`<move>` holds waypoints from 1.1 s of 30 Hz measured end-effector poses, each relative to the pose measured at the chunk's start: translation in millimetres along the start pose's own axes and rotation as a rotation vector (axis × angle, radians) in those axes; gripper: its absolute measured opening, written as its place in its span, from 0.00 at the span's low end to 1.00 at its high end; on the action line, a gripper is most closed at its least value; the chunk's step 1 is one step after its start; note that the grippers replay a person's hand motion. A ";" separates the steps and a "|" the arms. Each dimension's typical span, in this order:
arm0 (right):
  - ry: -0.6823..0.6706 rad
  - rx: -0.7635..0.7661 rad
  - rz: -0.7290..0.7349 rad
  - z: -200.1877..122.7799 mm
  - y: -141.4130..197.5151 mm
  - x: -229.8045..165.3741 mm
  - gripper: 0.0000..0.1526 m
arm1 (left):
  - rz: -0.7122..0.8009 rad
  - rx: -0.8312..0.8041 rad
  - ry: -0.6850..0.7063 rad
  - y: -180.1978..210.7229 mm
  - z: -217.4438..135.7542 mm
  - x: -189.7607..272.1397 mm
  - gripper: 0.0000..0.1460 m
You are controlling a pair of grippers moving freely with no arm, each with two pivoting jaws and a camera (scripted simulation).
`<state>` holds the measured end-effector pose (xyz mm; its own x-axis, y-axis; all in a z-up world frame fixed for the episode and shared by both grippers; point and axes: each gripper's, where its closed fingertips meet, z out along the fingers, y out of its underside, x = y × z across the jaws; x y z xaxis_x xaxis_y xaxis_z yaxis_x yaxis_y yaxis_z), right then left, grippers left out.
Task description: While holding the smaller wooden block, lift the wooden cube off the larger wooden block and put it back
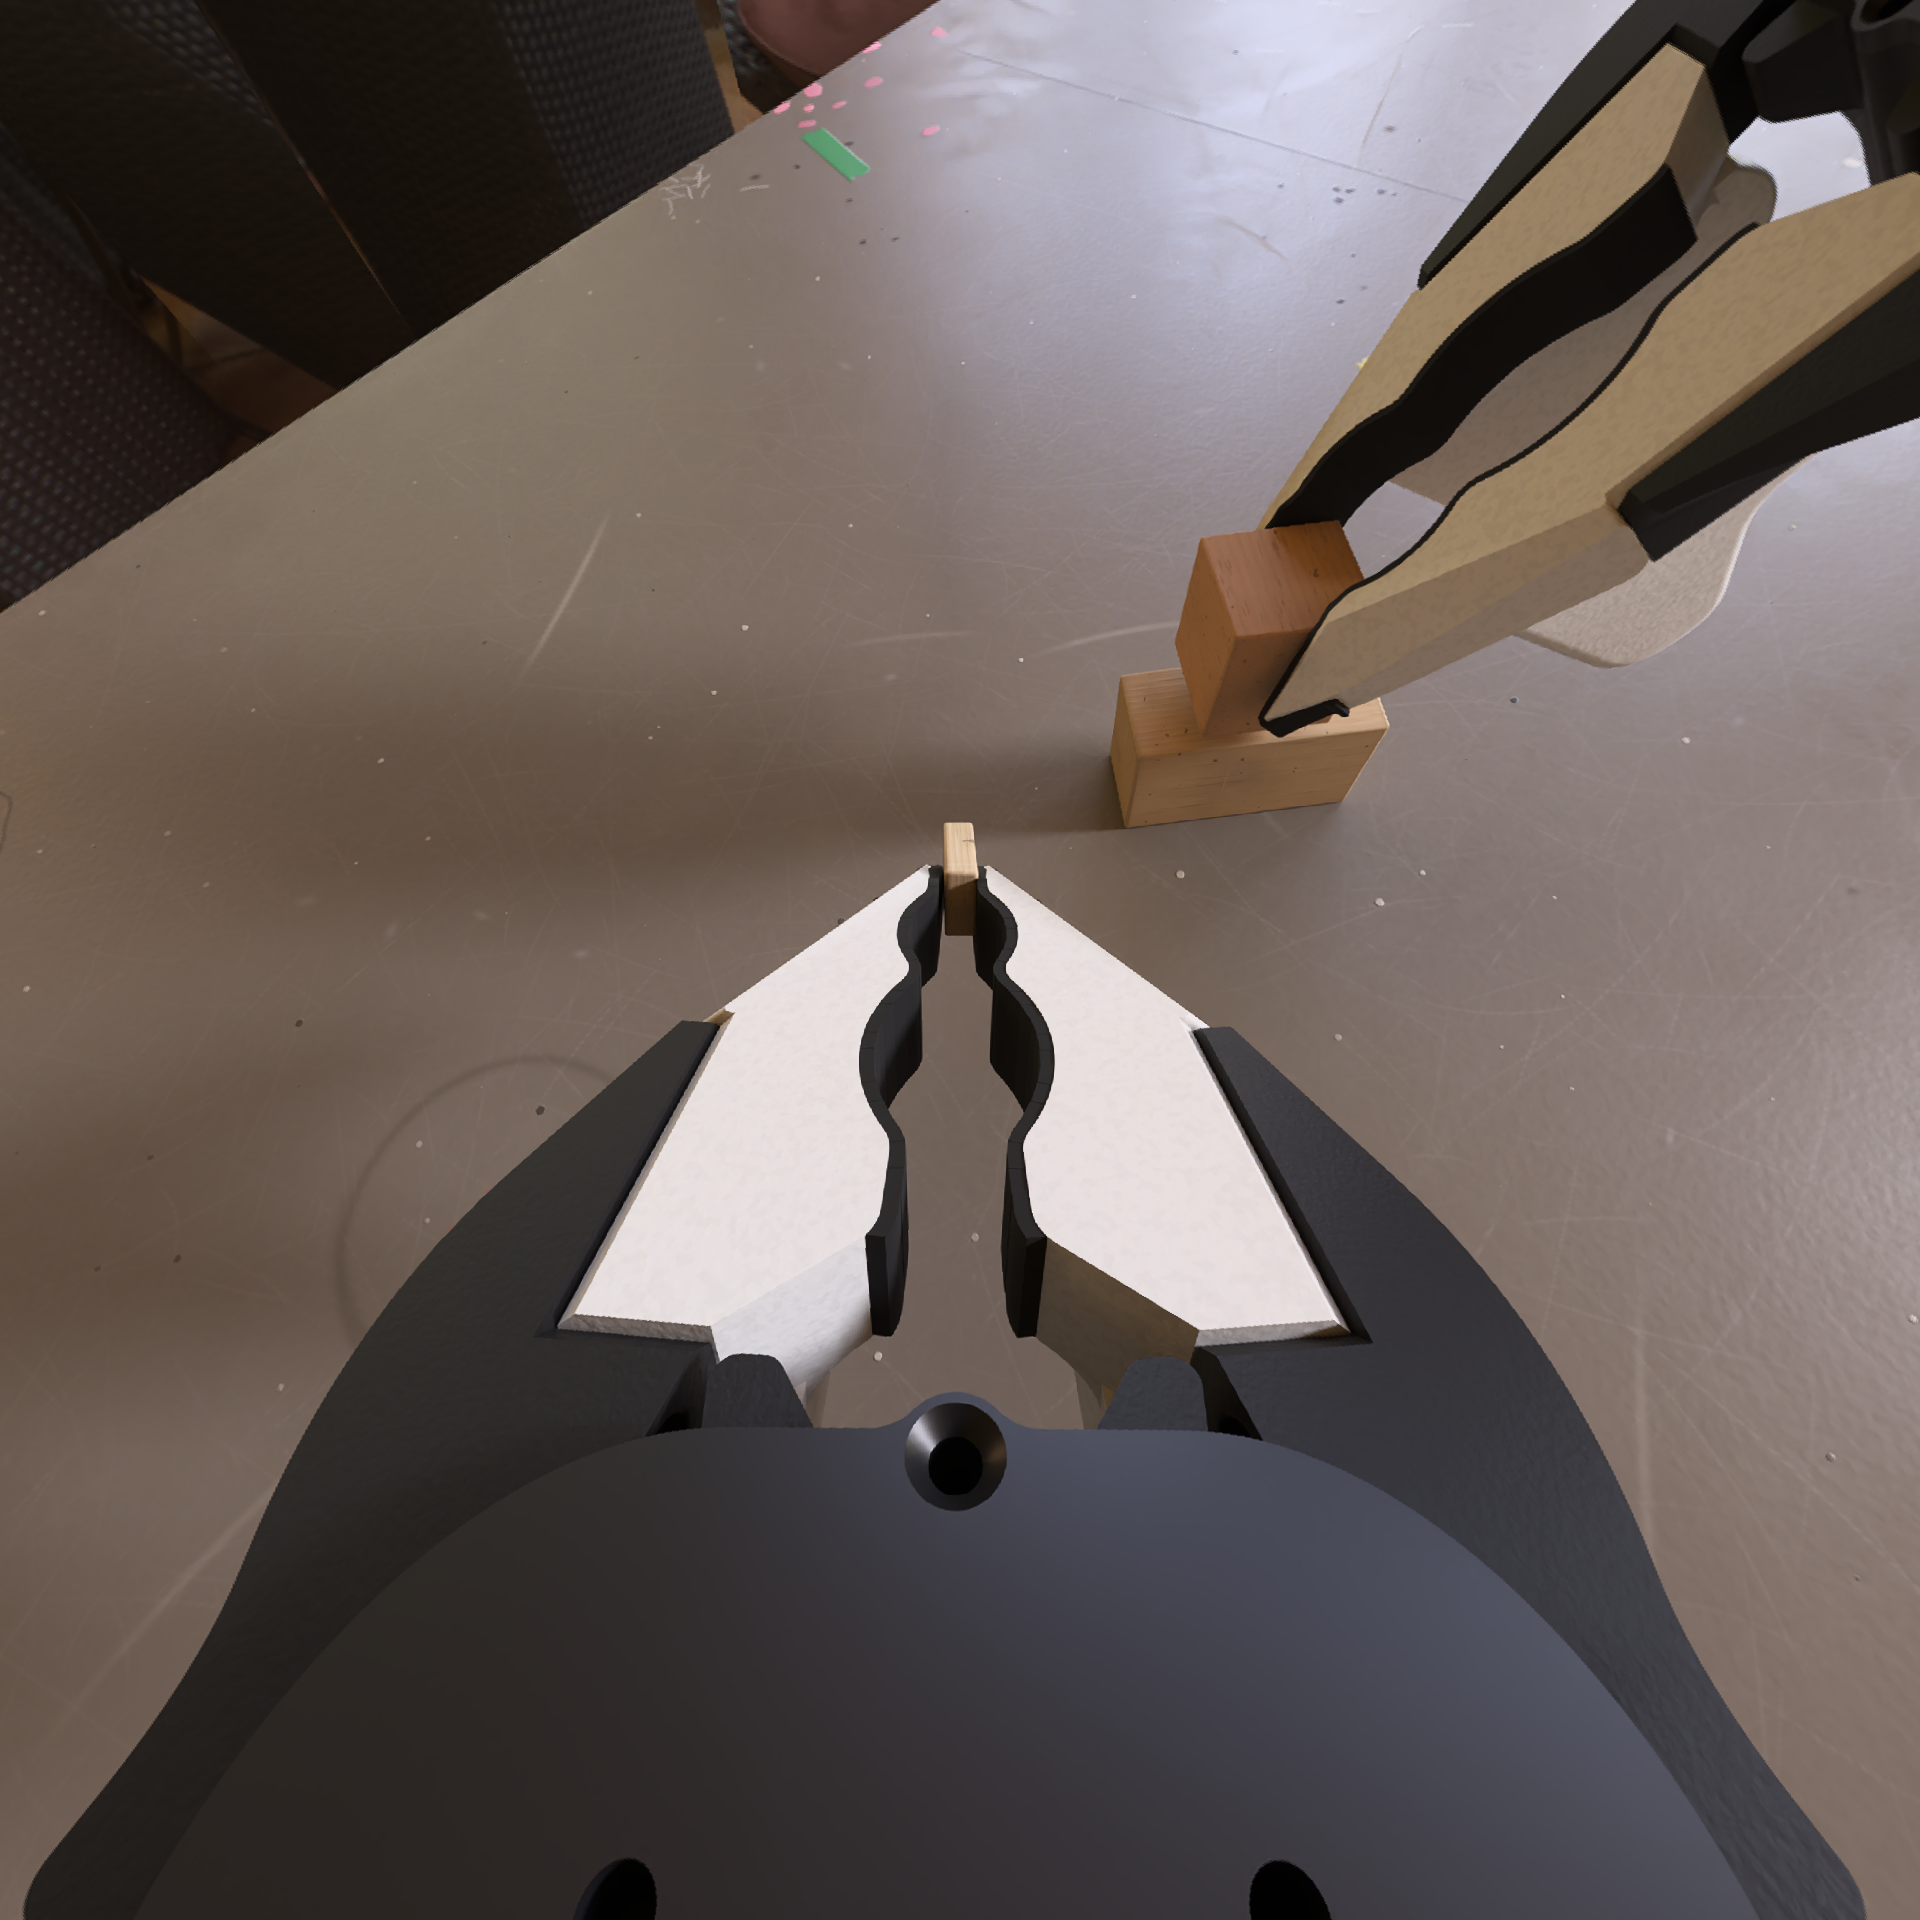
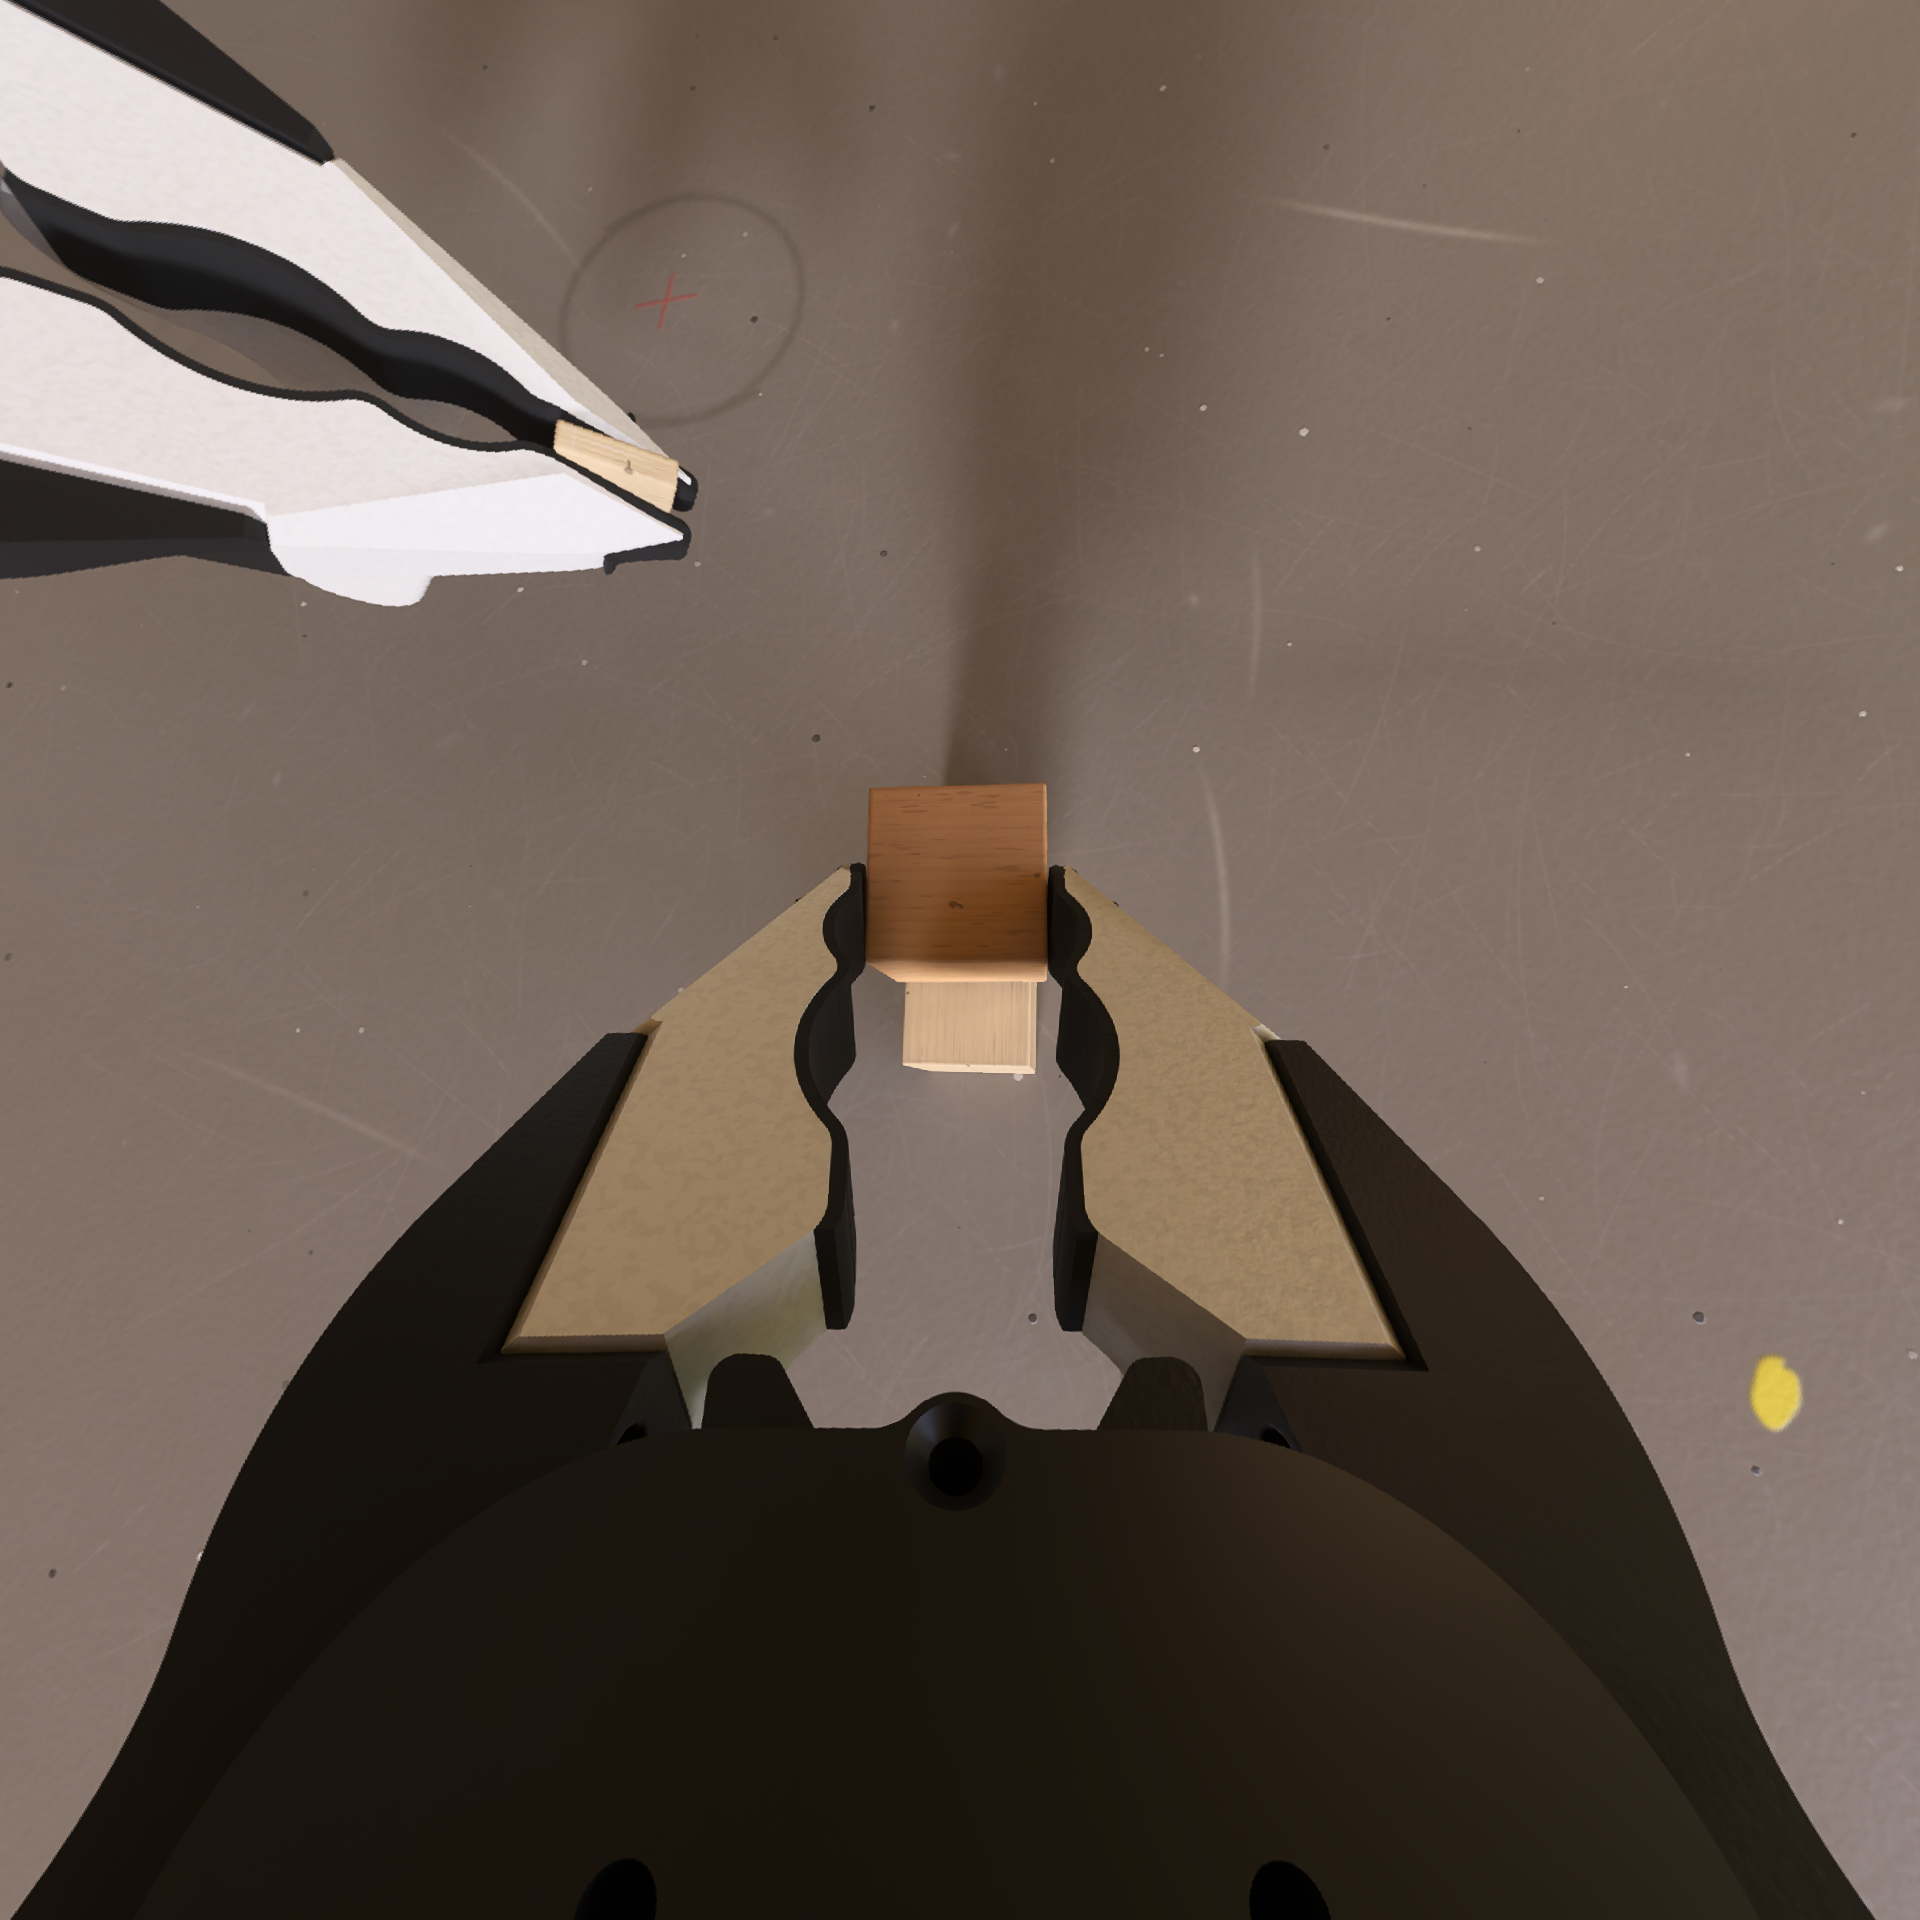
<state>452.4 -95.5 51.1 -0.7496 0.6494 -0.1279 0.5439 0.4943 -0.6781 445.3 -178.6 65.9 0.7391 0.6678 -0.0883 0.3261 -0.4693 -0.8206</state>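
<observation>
Left gripper jaws pinched smaller wooden block at very tips, held above table; thin pale slip, probably light, shallow bite could let it twist. Beyond, right gripper jaws pressed flat on opposite side faces of wooden cube. Cube sat on larger wooden block, whether touching or just clear could not be told. Cube looked rigid, smooth, light; mid-height side grip suited it.

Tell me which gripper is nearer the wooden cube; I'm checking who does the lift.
Right. The right gripper has its fingers on either side of the wooden cube, which sits on the larger wooden block. The left gripper is off to the side, holding the smaller wooden block.
</observation>
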 end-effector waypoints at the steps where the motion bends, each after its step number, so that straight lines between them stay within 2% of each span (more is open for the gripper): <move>1: -0.002 -0.001 -0.001 -0.1 0.0 -0.7 0.23 | -0.004 0.001 0.000 0.1 0.0 -0.4 0.03; 10: 0.023 0.021 -0.020 0.7 -3.3 -0.8 0.23 | -0.014 0.007 -0.006 0.0 -0.4 -2.8 0.03; 14: -0.009 0.044 0.014 -2.1 -5.0 -2.6 0.23 | -0.018 0.004 -0.006 0.8 -0.2 -3.8 0.03; 21: -0.023 0.034 -0.022 -10.7 -1.4 -5.2 0.23 | -0.018 0.004 -0.010 0.8 -0.5 -4.8 0.03; 29: 0.024 0.091 -0.066 -16.1 -19.1 1.7 0.24 | -0.017 0.005 -0.011 0.9 -0.5 -5.1 0.03; 31: 0.057 0.077 -0.110 -24.1 -22.7 12.8 0.25 | -0.018 0.006 -0.010 1.0 -0.5 -5.3 0.03; 33: 0.149 0.075 -0.136 -34.2 -28.0 38.0 0.25 | -0.016 0.007 -0.011 1.2 -0.7 -5.7 0.03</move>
<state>421.5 -64.9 90.1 -0.7472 0.6606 0.0733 0.4077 0.5427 -0.7344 441.9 -183.4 65.9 0.7275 0.6813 -0.0809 0.3340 -0.4547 -0.8257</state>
